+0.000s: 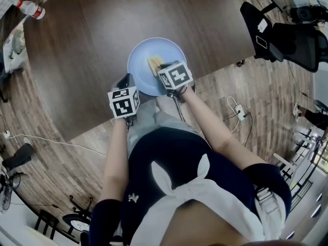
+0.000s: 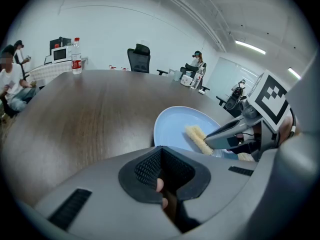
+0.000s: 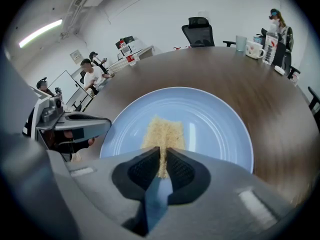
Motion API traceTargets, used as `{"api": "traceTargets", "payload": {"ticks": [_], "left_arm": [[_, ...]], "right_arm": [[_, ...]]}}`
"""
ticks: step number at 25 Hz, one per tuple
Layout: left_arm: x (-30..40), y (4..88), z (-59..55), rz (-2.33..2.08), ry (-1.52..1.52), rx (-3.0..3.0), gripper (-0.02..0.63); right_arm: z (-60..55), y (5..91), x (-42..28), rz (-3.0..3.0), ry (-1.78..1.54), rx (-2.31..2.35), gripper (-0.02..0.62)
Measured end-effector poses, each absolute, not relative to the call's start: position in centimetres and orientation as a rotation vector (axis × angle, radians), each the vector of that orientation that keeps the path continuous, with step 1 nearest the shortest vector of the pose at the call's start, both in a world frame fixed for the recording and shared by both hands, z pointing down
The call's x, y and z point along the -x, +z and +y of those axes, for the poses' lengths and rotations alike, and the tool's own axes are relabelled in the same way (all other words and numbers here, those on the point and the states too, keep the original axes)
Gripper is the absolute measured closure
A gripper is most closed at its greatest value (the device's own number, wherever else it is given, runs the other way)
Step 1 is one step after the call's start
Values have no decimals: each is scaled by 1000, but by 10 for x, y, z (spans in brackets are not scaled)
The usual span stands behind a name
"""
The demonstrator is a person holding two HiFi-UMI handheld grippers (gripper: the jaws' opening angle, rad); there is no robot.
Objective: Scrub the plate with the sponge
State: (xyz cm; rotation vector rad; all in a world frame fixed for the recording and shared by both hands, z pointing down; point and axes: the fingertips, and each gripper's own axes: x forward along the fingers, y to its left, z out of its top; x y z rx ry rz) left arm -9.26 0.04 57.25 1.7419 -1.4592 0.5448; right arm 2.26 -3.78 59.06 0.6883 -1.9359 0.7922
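Observation:
A light blue plate [image 1: 148, 53] [image 2: 172, 126] [image 3: 215, 124] lies on the dark brown table [image 1: 77, 60], close to its near edge. A yellow sponge [image 1: 154, 64] [image 2: 198, 138] [image 3: 162, 131] rests flat on the plate's middle. My right gripper [image 1: 163, 72] [image 3: 163, 151] [image 2: 220, 134] is shut on the sponge's near end. My left gripper [image 1: 124, 82] [image 2: 160, 151] sits just off the plate's left rim, low over the table, jaws shut with nothing between them. In the right gripper view it [image 3: 75, 126] points at the plate's left edge.
A water bottle [image 1: 32, 9] [image 2: 76, 56] stands at the far left of the table. Mugs [image 3: 254, 49] sit at the far right end. Black office chairs [image 1: 287, 37] [image 2: 140, 59] [image 3: 198, 31] ring the table. People sit beyond it [image 3: 92, 76] [image 2: 10, 84]. Cables [image 1: 236, 109] lie on the floor.

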Motion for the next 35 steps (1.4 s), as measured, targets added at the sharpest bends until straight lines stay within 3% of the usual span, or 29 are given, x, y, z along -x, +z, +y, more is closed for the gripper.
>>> {"api": "traceTargets", "payload": {"ticks": [6, 11, 14, 15, 16, 26, 35], "left_arm": [[92, 569, 0, -1463, 520, -1726, 600], [90, 550, -4, -1471, 442, -1730, 600], [88, 533, -6, -1477, 376, -1730, 600], [87, 527, -7, -1481, 361, -1736, 600], [85, 521, -7, -1484, 346, -1743, 600], [53, 449, 11, -1469, 194, -1854, 600], [20, 421, 48, -1437, 189, -1924, 600]], "right_arm": [[-37, 582, -25, -1981, 836, -715, 509], [-48, 546, -30, -2126, 816, -810, 506], [-57, 518, -33, -2254, 805, -877, 521], [-59, 509, -34, -2289, 803, -899, 590], [-60, 501, -34, -2325, 805, -914, 595], [-20, 419, -36, -2587, 741, -864, 597], [31, 397, -37, -2617, 609, -795, 597]]}}
